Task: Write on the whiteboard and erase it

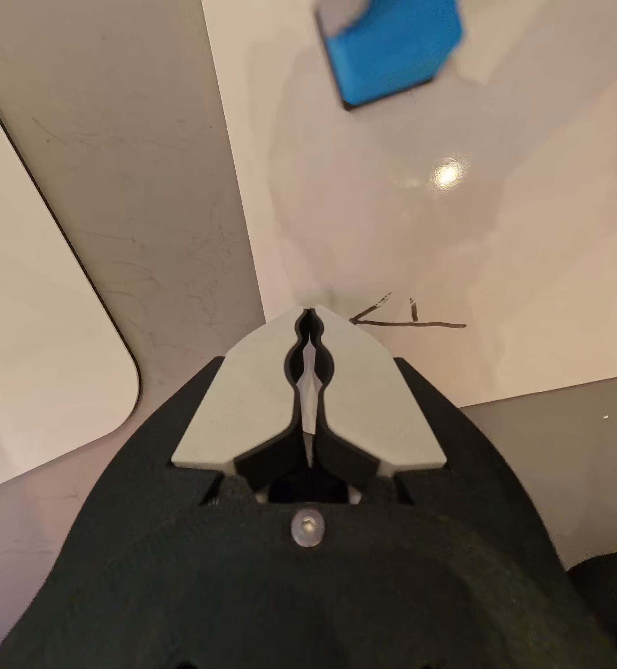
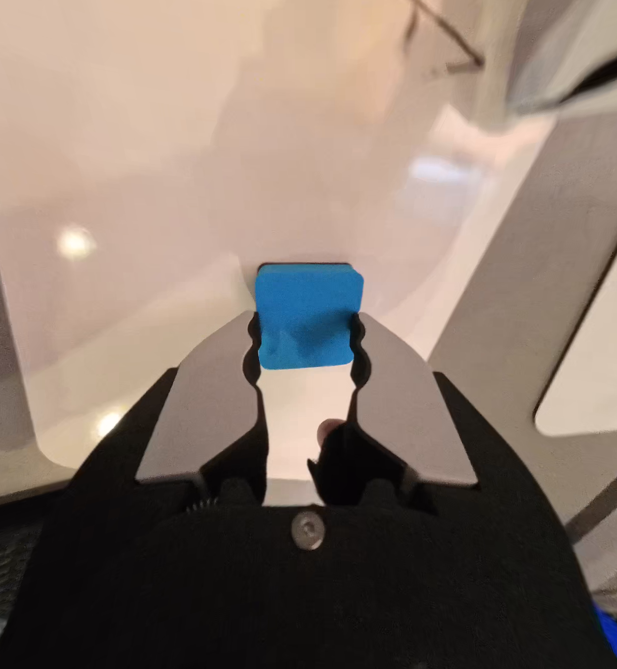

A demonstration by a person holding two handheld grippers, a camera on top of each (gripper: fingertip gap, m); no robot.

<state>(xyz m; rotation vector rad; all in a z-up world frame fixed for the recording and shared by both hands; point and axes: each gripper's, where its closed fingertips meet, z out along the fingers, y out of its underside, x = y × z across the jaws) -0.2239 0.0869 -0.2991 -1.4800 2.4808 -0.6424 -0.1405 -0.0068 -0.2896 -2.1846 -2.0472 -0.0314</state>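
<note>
Blue foam, dented where the pads bite in: the right tongs (image 2: 305,336) are clamped on the eraser (image 2: 307,311), and its dark felt face lies against the whiteboard (image 2: 155,163) just ahead of the tips. The left tongs (image 1: 310,311) are closed tip to tip with nothing visible between them, their tips at or just over the board's left edge.

The remaining marks (image 1: 408,322), 1 long stroke with 2 short ones, lie just right of the left tongs' tips and well away from the eraser, which shows far ahead of those tongs. My reading is that erasing is under way and these strokes are still left.

Risks as I judge them:
- The grip takes only the near half of the soft foam, so a hard sideways sweep could twist or pull the eraser out.
- A tilted eraser would wipe with 1 edge and leave streaks.
- The path to the marks ends beside the left tongs, so the 2 could collide.
- If the board lies loose on the table (image 1: 137,181), wiping could slide it.
</note>
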